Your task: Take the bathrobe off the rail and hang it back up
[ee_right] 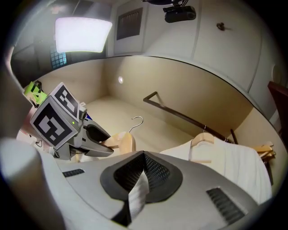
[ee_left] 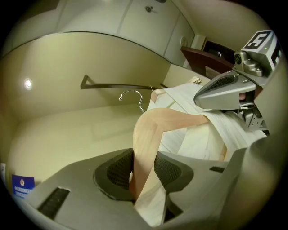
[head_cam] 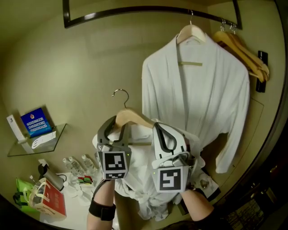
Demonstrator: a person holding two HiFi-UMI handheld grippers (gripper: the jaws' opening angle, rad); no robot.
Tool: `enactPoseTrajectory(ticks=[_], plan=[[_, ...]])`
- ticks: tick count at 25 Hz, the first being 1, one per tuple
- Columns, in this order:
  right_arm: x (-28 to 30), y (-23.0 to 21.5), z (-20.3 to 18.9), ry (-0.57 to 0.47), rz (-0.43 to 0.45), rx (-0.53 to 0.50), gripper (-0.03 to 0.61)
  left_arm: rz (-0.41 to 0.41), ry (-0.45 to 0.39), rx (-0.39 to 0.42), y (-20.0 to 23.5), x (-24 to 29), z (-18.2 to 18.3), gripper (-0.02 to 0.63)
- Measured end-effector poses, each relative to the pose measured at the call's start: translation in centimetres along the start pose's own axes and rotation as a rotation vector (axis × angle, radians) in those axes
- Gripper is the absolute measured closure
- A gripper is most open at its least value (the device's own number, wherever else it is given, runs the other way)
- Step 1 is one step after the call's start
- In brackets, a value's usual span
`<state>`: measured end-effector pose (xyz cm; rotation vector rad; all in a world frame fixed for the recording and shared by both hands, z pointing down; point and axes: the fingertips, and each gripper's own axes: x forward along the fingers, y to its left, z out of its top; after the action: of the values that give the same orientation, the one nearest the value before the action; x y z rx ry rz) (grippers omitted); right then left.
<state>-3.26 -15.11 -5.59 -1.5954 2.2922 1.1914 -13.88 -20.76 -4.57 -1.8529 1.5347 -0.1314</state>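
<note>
Evidently the left gripper (ee_left: 143, 175) has its fingers clamped on one arm of the wooden hanger (head_cam: 135, 117), likely to aim its hook at the rail (head_cam: 148, 9) above. The right gripper (ee_right: 139, 179) is closed on bathrobe (head_cam: 140, 179) cloth, so the garment, below the rail, cannot slide off.

Left tool (ee_left: 143, 175), right tool (ee_right: 140, 176), both clamped
</note>
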Motion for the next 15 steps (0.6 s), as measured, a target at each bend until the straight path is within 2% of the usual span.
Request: enactPoseTrajectory(ticks=[7,15], plan=[[2.3,-4.5,7.1,-0.090,-0.082,-0.088,0.555,-0.023,-0.088,-0.011,3.8,2.8,6.6,0.471],[5.5,-8.7,13.2,-0.167,-0.172,-0.191,0.557,-0.054,-0.159,-0.029,8.2,6.7,13.3,0.471]])
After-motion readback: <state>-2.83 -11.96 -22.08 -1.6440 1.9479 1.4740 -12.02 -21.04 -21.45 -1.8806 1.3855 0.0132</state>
